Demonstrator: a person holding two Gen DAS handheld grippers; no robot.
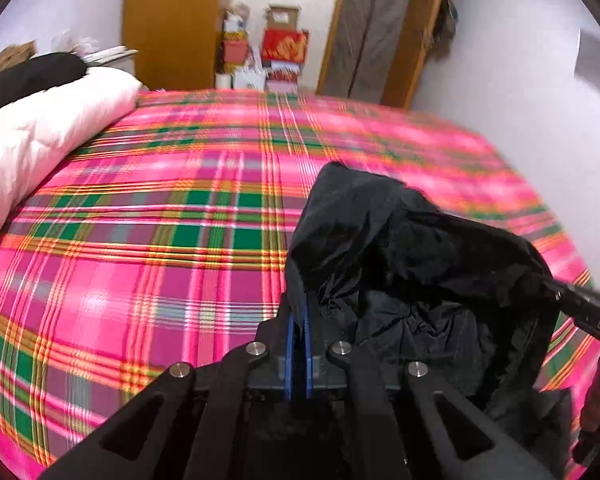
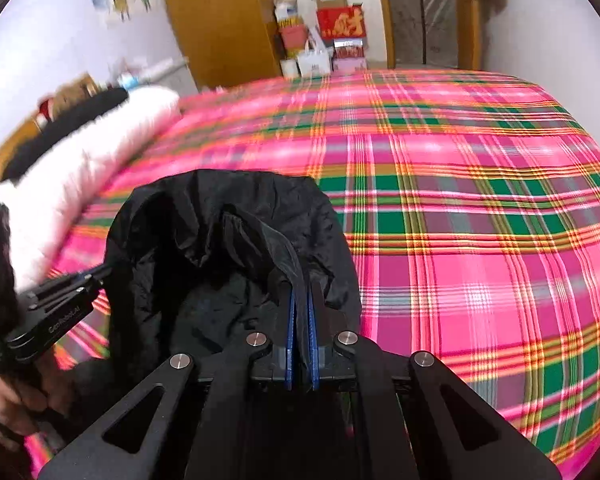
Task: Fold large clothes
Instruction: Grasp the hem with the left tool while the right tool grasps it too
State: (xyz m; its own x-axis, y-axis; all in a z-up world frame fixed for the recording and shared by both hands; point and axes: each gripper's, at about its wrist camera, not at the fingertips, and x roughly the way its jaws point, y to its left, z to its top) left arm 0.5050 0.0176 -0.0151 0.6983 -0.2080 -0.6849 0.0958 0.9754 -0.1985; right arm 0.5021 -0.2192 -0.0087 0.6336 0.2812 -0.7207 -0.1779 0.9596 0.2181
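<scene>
Left wrist view: the left gripper [image 1: 298,308] is pinched tight on an edge of the black jacket [image 1: 412,264], held bunched above the plaid bed [image 1: 140,240]. The right gripper [image 2: 302,304] is likewise clamped on the jacket's other edge. No fold shows yet — it seems early, with spreading and every fold left.

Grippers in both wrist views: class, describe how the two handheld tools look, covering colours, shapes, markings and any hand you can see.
Each gripper, left gripper and right gripper, is matte black with angular linkage arms with triangular cut-outs, silver round pivot bolts and blue pads. White lettering marks the sides: "GenRobot.AI" on the left one in the right wrist view, "DAS" partly visible on the right one. A bare hand grips the left handle.
</scene>
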